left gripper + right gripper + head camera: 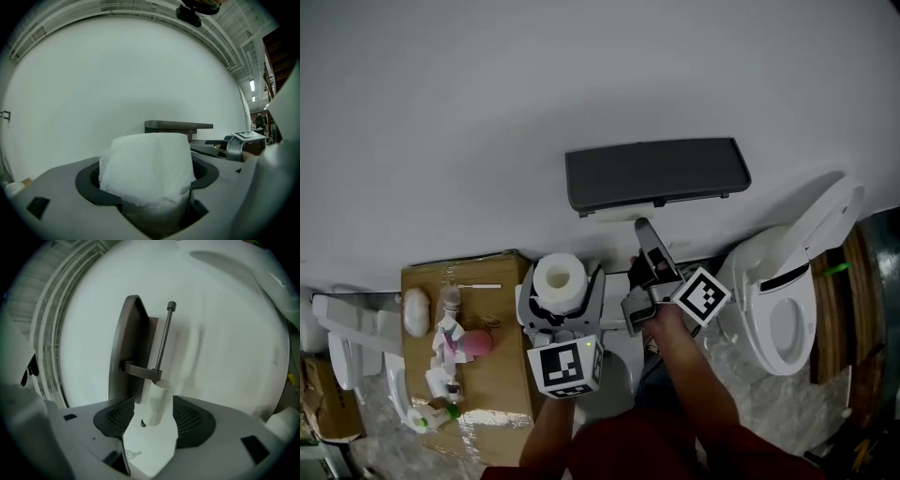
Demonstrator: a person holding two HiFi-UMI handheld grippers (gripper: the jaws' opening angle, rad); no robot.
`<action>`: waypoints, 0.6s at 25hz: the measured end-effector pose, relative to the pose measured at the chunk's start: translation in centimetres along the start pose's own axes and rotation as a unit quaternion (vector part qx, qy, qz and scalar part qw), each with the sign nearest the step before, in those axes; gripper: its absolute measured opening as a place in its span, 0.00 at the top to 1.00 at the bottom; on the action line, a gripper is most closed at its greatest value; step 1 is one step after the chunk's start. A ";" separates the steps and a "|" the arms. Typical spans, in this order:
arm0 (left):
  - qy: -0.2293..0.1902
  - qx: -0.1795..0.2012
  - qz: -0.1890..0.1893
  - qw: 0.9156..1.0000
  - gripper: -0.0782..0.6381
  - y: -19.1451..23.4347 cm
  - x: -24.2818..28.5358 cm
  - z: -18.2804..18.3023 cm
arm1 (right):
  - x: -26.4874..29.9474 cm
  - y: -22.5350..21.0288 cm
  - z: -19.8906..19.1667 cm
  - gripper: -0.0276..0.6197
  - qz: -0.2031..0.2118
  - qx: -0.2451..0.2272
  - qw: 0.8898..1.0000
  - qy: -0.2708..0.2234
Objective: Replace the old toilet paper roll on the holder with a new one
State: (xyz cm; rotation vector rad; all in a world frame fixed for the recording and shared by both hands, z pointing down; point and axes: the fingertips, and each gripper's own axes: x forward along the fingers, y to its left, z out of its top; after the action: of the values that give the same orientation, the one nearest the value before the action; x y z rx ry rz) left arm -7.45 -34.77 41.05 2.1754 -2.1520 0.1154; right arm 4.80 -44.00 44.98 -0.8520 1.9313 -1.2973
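Note:
A full white toilet paper roll [560,277] stands upright between the jaws of my left gripper [562,287], which is shut on it; the roll [147,164] fills the left gripper view. The dark grey holder [656,173] hangs on the white wall above. My right gripper [645,246] is rolled onto its side just below the holder. In the right gripper view the holder's shelf [126,343] and its thin rod [162,336] run up and down. A thin white tube [157,401] sits on the rod's near end, between the open jaws of my right gripper [152,416], whose pads stand apart from it.
A white toilet [783,309] with its lid up [825,220] stands at the right. At the left is a taped cardboard box [492,375] carrying small bottles and a pink thing. White fixtures [356,337] lie further left. A person's legs are below the grippers.

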 end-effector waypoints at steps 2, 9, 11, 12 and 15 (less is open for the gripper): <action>0.005 0.001 0.002 1.000 0.26 0.4 0.2 -0.3 | 0.9 0.0 0.2 0.58 0.014 0.022 1.000 -0.014; 0.017 0.000 0.008 1.000 0.26 1.6 1.2 -1.2 | 3.6 -0.5 0.5 0.63 0.027 0.038 0.998 -0.034; 0.019 -0.004 0.010 1.000 0.26 2.1 1.4 -1.4 | 3.9 -0.5 0.3 0.69 0.024 0.039 0.998 -0.039; 0.021 -0.008 0.011 1.000 0.26 2.4 1.4 -1.5 | 4.0 -0.4 0.2 0.70 0.023 0.042 0.998 -0.042; 0.024 -0.016 0.015 0.999 0.26 3.0 1.4 -1.8 | 4.1 -0.6 0.0 0.71 0.021 0.064 0.996 -0.052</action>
State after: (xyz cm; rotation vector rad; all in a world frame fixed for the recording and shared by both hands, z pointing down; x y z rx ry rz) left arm -10.48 -35.96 42.98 2.1007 -2.1462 0.1333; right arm 2.55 -47.42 44.91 -0.7951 1.7564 -1.3110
